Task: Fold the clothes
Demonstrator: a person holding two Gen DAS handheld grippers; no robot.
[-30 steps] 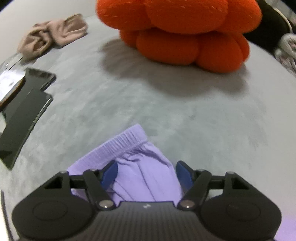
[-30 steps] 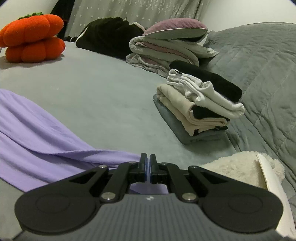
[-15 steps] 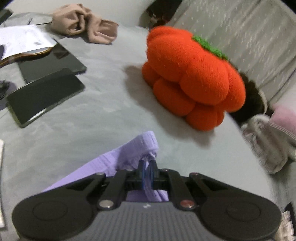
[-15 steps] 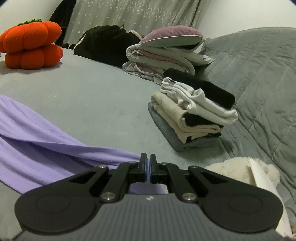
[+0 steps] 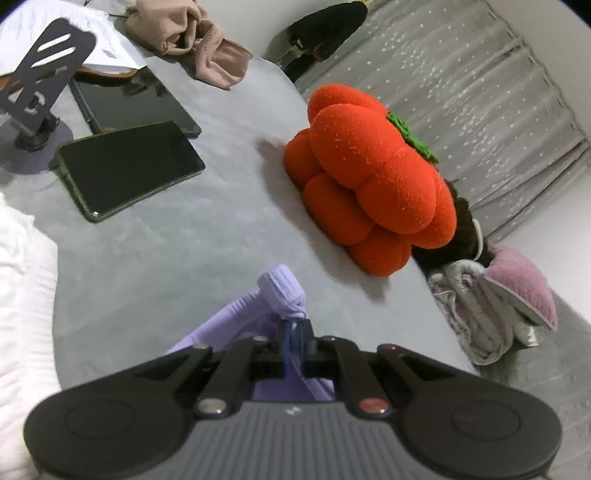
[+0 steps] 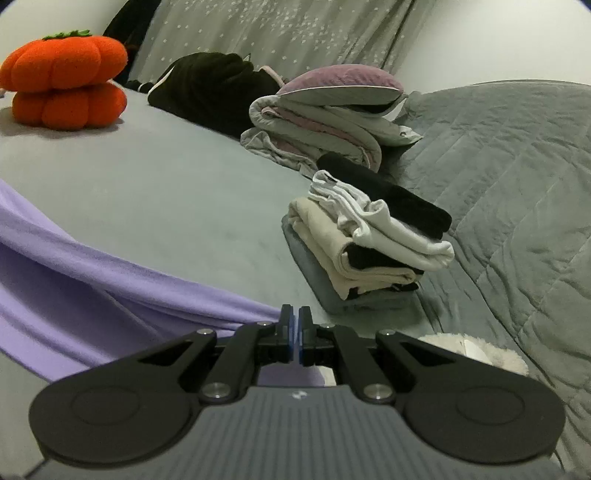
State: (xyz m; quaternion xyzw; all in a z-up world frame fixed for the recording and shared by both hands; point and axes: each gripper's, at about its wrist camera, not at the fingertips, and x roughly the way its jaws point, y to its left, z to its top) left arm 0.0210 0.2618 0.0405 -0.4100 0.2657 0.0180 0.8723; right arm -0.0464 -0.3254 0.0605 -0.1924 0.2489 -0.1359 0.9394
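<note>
Here both grippers' jaws pinch the lilac garment (image 5: 284, 291) on a grey bedspread (image 6: 177, 192) before starred grey curtains (image 6: 295, 33).

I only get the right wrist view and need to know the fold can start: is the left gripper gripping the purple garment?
Observer: Yes, the left gripper is shut on a bunched, ribbed edge of the purple garment.
Operator: Anything lying near that end?
Observer: Two dark tablets lie flat on the grey surface, off to its left.
Operator: Anything else over there?
Observer: A crumpled beige garment lies beyond the tablets.
</note>
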